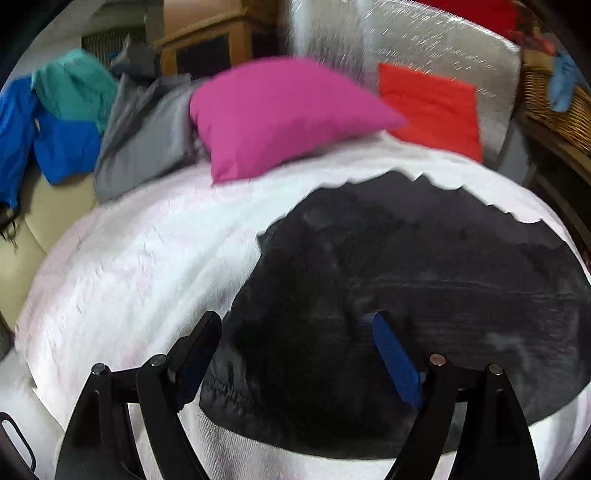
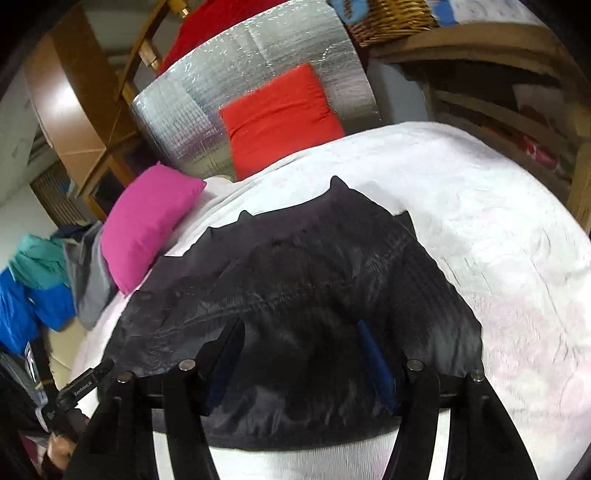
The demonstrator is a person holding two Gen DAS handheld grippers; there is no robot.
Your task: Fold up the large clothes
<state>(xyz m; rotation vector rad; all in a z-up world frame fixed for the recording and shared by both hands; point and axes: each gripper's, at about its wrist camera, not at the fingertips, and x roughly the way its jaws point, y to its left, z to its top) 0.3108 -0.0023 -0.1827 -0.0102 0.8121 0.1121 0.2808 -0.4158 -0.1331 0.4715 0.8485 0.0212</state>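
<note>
A large black garment point(image 1: 424, 280) lies spread on the white bed cover point(image 1: 129, 277), its far edge jagged. My left gripper point(image 1: 295, 326) hangs over the garment's near left part, jaws wide apart and nothing pinched between the blue pads point(image 1: 395, 358). In the right wrist view the same black garment point(image 2: 314, 266) fills the middle of the white cover point(image 2: 498, 258). My right gripper point(image 2: 300, 328) hovers above its near edge, open, with only cloth showing below the gap. A part of the left gripper's body point(image 2: 85, 384) and a hand point(image 2: 55, 450) show at the lower left there.
A pink pillow point(image 1: 280, 114) and a red pillow point(image 1: 432, 110) lean at the head of the bed against a silver foil panel point(image 1: 424, 40). Grey, teal and blue clothes point(image 1: 66, 122) are piled at the left. A wicker basket point(image 2: 391, 18) sits on wooden shelves at the right.
</note>
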